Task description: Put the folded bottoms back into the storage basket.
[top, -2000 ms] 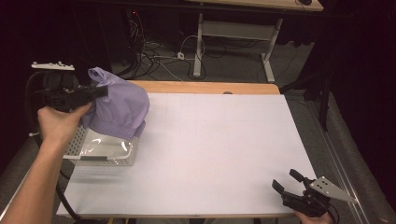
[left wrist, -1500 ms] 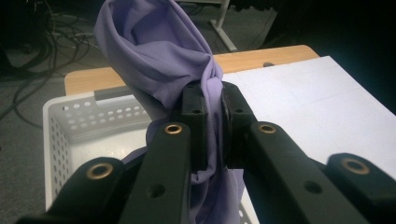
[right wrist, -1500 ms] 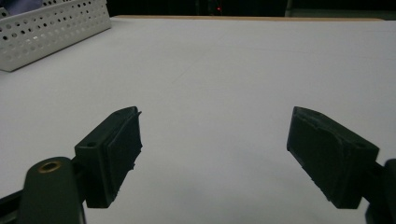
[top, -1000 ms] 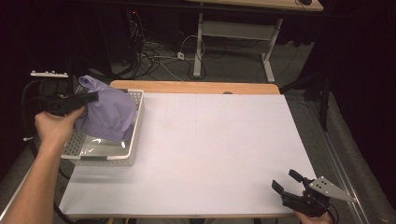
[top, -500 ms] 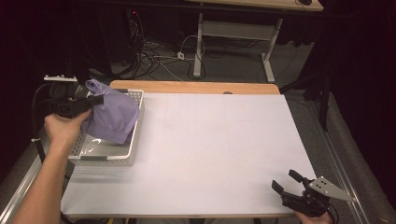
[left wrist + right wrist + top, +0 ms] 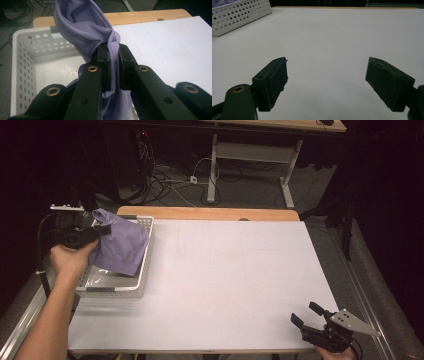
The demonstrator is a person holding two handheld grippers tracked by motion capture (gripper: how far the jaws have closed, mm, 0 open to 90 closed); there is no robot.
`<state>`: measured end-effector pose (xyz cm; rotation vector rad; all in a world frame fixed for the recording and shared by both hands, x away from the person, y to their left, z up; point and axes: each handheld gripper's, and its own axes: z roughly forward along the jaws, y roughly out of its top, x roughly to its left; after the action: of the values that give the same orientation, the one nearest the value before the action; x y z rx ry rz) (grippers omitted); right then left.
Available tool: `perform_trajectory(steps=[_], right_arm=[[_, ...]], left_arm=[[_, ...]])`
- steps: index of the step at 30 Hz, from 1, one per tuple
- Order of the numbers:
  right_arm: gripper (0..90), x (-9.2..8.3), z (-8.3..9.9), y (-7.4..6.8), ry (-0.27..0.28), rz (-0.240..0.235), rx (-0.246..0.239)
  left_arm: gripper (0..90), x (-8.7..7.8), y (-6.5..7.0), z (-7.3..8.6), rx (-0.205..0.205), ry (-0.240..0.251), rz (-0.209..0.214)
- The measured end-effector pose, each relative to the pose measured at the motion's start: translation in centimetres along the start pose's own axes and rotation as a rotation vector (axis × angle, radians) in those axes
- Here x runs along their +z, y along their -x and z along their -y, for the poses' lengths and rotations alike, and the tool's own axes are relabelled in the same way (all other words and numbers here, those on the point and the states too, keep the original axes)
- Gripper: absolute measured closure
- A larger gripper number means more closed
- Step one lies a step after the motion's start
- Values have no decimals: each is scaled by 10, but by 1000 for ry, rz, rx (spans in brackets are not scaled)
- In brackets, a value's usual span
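purple cloth (image 6: 121, 247): bunched, hanging over white perforated basket (image 6: 141, 280) at worktop (image 6: 225, 270) left edge
left hand-held gripper (image 6: 102, 231): clamped on cloth, forearm reaching in from bottom left
left gripper view: cloth (image 6: 113, 67) pinched between pads, basket (image 6: 22, 75) floor shiny below
right hand-held gripper (image 6: 306, 317): jaws apart, at near right corner
right gripper view: basket (image 6: 239, 13) corner far left

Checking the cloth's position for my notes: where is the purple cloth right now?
In the high view the purple cloth hangs at the table's left, pinched in the left gripper over the white basket.
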<state>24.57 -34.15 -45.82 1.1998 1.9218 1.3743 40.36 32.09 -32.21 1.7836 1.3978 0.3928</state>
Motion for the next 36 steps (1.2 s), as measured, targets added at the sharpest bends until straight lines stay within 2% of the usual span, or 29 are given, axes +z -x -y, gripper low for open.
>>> perform_trajectory(steps=[12, 19, 22, 30, 36], right_arm=[[182, 0, 0, 0, 1, 0, -3], [183, 0, 0, 0, -1, -1, -1], [182, 0, 0, 0, -1, 0, -2], [182, 1, 0, 0, -6, 2, -6], [182, 1, 0, 0, -6, 2, -10]], left_arm=[[801, 20, 4, 4, -6, -28, 27], [799, 32, 0, 8, -24, -45, 22], [798, 36, -2, 10, -19, -58, -3], [791, 47, -2, 13, 47, -116, -107], [783, 54, -3, 14, 62, -142, -142]])
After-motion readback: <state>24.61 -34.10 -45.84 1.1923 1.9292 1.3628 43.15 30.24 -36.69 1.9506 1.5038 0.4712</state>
